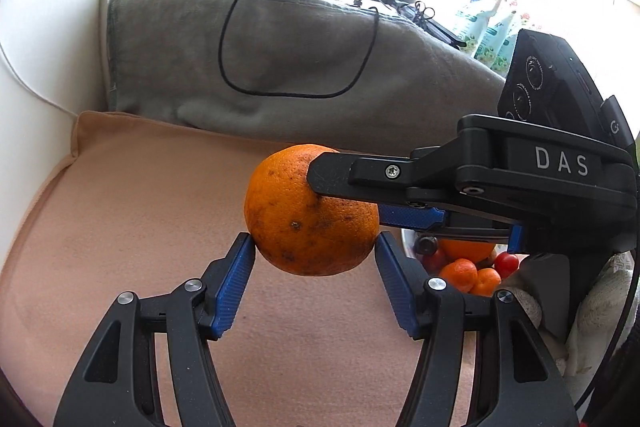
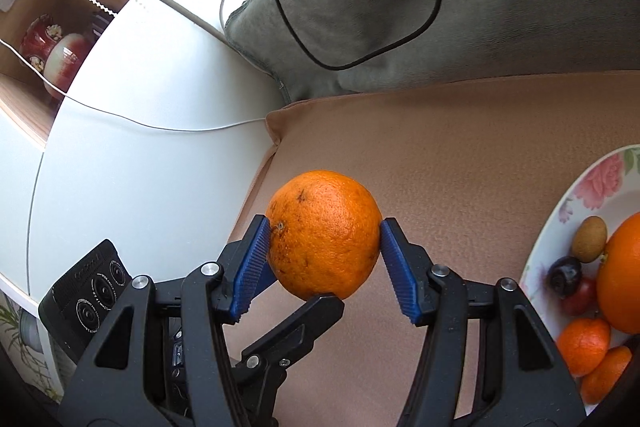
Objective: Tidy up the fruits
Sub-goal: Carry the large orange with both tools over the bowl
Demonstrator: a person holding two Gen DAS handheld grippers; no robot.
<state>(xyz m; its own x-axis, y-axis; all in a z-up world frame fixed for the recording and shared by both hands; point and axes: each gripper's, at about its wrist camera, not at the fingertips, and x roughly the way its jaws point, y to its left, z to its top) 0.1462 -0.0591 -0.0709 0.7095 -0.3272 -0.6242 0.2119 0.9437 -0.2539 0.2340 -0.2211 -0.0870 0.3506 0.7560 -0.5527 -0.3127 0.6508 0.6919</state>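
Left gripper [image 1: 314,247]: pinching orange [image 1: 310,211]
Right gripper [image 2: 324,247]: pinching same orange
Orange: above tan cushion [image 1: 140,219], left of fruit plate [image 2: 560,227]

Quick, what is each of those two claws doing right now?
Left gripper: closed on the orange.
Right gripper: closed on the same orange, held clear of the cushion.

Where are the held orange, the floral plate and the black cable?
Orange [image 2: 324,233], right wrist view, middle of its peel.
Floral plate [image 2: 600,183], right wrist view, pink rose on its rim.
Black cable [image 1: 280,93], left wrist view, bottom of its loop.
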